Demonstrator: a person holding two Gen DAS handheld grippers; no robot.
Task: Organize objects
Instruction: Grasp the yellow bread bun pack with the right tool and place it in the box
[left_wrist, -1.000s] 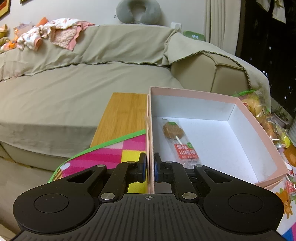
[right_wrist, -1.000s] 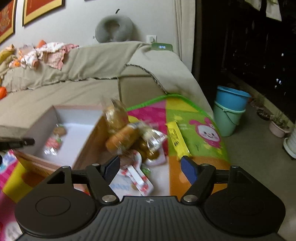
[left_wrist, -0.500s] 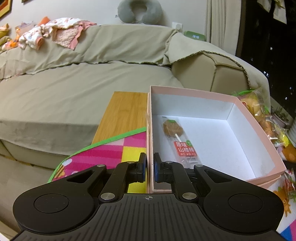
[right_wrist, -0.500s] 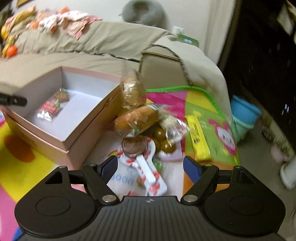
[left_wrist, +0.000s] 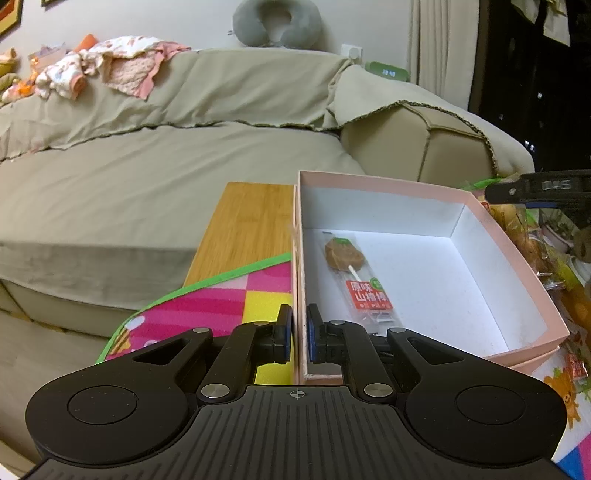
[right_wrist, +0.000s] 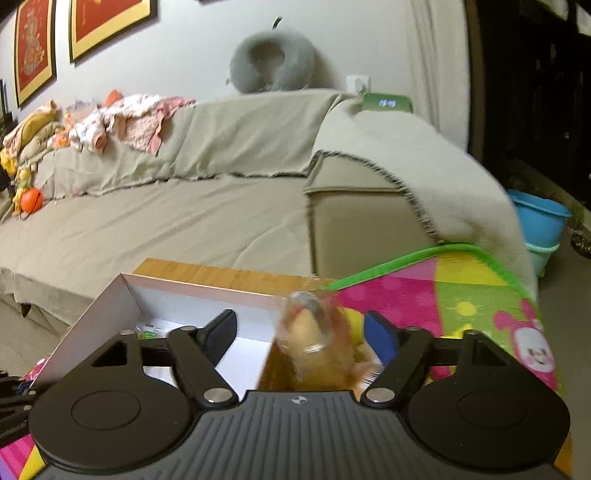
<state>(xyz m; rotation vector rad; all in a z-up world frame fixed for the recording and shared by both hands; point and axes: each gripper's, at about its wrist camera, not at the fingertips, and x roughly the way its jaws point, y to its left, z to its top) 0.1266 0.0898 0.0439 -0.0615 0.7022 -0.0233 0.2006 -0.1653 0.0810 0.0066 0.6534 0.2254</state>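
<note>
My left gripper (left_wrist: 299, 338) is shut on the near left wall of the pink open box (left_wrist: 406, 184), one finger on each side. A wrapped lollipop (left_wrist: 354, 273) lies on the box's white floor. My right gripper (right_wrist: 301, 334) hangs over the box's (right_wrist: 184, 288) right wall, and its jaws are closing. A clear-wrapped bread packet (right_wrist: 317, 343) stands between them, close to the right finger; a gap shows on its left side. In the left wrist view the right gripper (left_wrist: 539, 192) reaches in from the right edge.
A pile of wrapped snacks (left_wrist: 524, 236) lies right of the box. The box rests on a colourful play mat (right_wrist: 461, 306) over a wooden table (left_wrist: 243, 225). A covered sofa (left_wrist: 147, 177) runs behind. Blue and green buckets (right_wrist: 539, 229) stand at the right.
My right gripper has moved in over the snack pile at the box's right wall, and its jaws have narrowed around the bread packet. The left gripper has stayed on the box wall.
</note>
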